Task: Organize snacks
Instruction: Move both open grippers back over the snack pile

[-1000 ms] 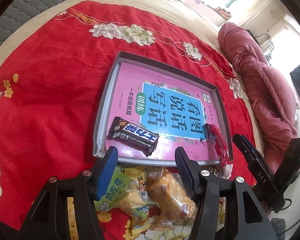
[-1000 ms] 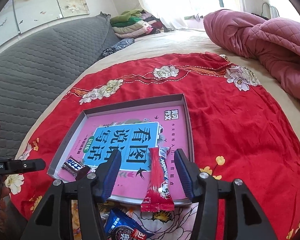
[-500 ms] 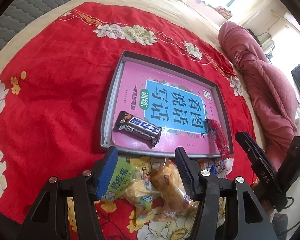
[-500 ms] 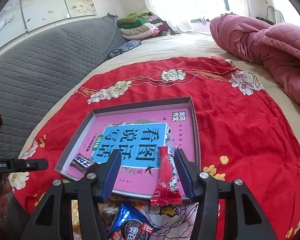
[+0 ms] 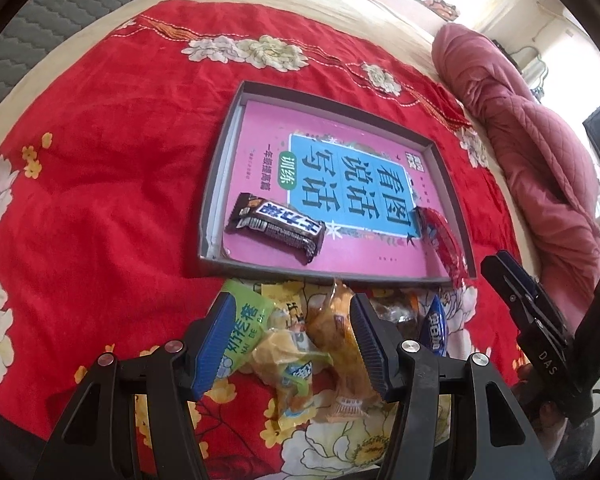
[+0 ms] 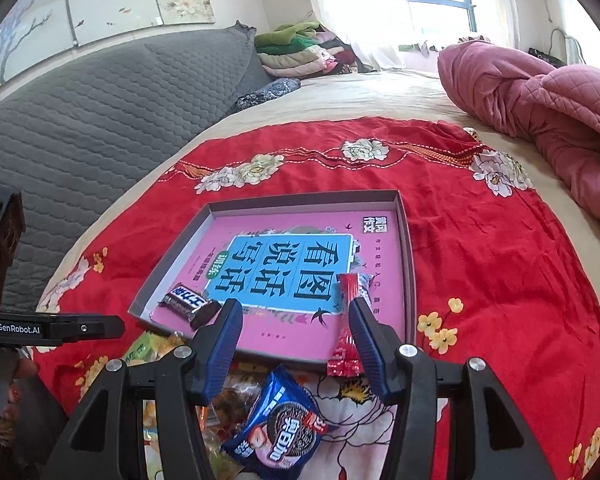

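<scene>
**Kid:** Both grippers slid back a bit – more of the snack pile shows now. What next?

**Helper:** Pick one snack. The left gripper (image 5: 290,334) is half open, holding nothing, above the green packet (image 5: 242,330) and the yellow buns (image 5: 332,344), just off the tray's (image 5: 210,196) near edge. Go straight down on one.

**Kid:** And the right gripper (image 6: 296,334)?

**Helper:** Half open too, empty, over the blue cookie pack (image 6: 278,434).

**Kid:** What's in the way?

**Helper:** The chocolate bar (image 5: 276,228) fills the tray's near left corner. The red candy stick (image 5: 442,246) hangs over its near right corner – it could catch a finger.
</scene>
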Demonstrator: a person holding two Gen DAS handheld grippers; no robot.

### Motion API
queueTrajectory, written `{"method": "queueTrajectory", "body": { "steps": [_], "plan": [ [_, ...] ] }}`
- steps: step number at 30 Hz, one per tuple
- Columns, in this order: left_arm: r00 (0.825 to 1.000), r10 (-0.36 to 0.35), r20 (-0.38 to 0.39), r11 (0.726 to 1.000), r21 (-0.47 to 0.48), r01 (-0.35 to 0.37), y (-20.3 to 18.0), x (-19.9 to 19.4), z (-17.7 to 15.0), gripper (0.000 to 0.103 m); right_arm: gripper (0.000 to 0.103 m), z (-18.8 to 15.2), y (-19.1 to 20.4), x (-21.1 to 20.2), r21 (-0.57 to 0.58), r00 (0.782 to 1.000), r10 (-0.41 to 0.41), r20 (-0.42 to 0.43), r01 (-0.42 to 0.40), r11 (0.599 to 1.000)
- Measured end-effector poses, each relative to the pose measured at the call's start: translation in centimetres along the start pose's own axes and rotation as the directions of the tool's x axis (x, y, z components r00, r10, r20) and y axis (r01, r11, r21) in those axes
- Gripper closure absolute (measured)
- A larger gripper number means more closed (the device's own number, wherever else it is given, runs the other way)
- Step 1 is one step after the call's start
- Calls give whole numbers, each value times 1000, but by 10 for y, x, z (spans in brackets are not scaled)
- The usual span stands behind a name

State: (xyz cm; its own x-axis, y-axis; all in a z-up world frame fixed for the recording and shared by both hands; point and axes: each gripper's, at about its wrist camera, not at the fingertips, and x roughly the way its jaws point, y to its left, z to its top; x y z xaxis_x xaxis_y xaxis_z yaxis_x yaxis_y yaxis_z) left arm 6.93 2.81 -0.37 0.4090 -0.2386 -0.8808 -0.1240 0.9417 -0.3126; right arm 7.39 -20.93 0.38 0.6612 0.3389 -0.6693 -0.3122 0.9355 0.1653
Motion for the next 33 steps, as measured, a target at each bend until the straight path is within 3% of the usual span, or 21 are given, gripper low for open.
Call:
{"method": "queueTrajectory", "body": {
  "steps": [8,12,33],
  "plan": [
    [1000,14,-19,1000,6,-13,6,3,-9,42,48,-8,14,-6,-31,1000,26,0,-26,999],
    [999,21,-29,1000,5,-21,11,3,-15,42,41,-12,24,-6,-57,999,43,-6,-43,997],
    [993,65,-97,998,27,-63,28,22,-36,41,41,-36,68,-6,-205,991,118,-70,-130,970]
  ]
}}
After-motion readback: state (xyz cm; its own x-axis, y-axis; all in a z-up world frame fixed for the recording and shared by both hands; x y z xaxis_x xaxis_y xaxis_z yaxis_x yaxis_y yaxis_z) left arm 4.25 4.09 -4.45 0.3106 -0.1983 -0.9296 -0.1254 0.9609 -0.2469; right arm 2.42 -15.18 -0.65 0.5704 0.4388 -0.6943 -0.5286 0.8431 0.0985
